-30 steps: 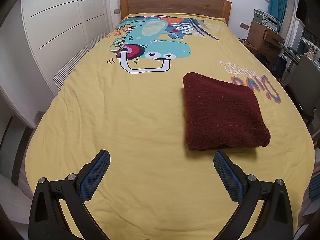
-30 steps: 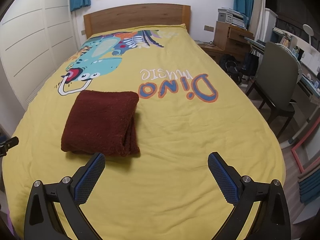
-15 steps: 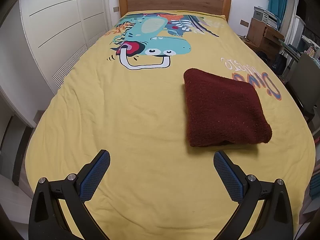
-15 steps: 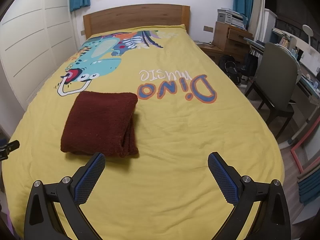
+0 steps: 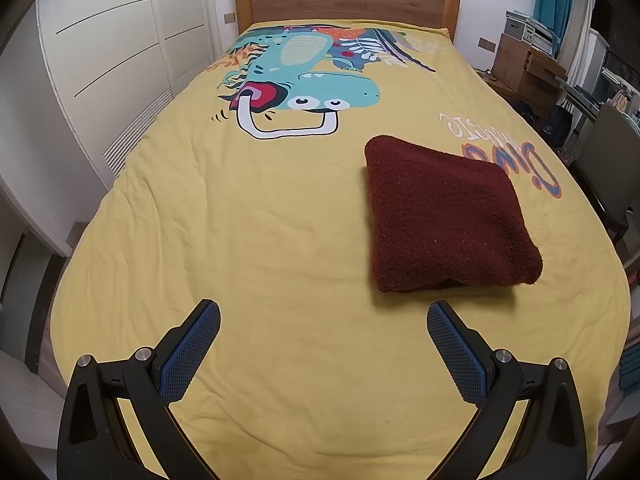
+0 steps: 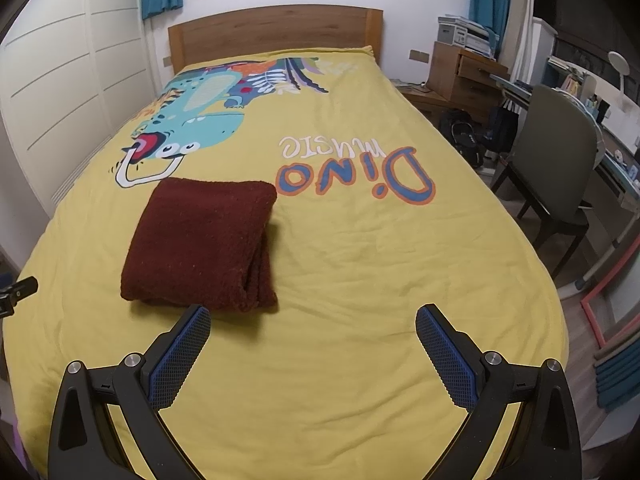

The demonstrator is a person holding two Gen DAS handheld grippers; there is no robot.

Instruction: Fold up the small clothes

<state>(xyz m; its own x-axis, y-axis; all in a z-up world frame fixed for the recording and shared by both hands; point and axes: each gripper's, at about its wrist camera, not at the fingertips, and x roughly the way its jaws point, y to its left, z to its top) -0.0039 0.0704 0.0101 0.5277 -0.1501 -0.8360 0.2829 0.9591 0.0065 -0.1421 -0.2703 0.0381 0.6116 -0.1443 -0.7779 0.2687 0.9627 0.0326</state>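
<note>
- The left gripper (image 5: 323, 322) is closest to us. Its jaws are spread wide and hold nothing. Only yellow cover shows between the blue pads (image 5: 188, 354).
- The right gripper (image 6: 313, 320) is spread wide too, and it holds nothing.
- The right gripper's left finger (image 6: 178, 354) has its tip just in front of the cloth's near edge. I cannot tell if they touch.
- The cloth (image 5: 444, 218) is dark red and fuzzy. It is folded into a thick square and lies flat on the bed (image 5: 248, 240).
- In the right view the cloth (image 6: 202, 246) shows its layers along the right side, and its near edge is a bit lumpy.
- There is a lot of open cover to the left of the cloth, and more to its right.
- Farther back is a dino picture (image 5: 300, 80) and the word "Dino" (image 6: 356, 178), both just past the cloth.
- A chair (image 6: 554, 178) stands near the bed's right edge.
- A white closet (image 5: 116, 64) runs along the left edge.
- Last is the wood headboard (image 5: 344, 0).
</note>
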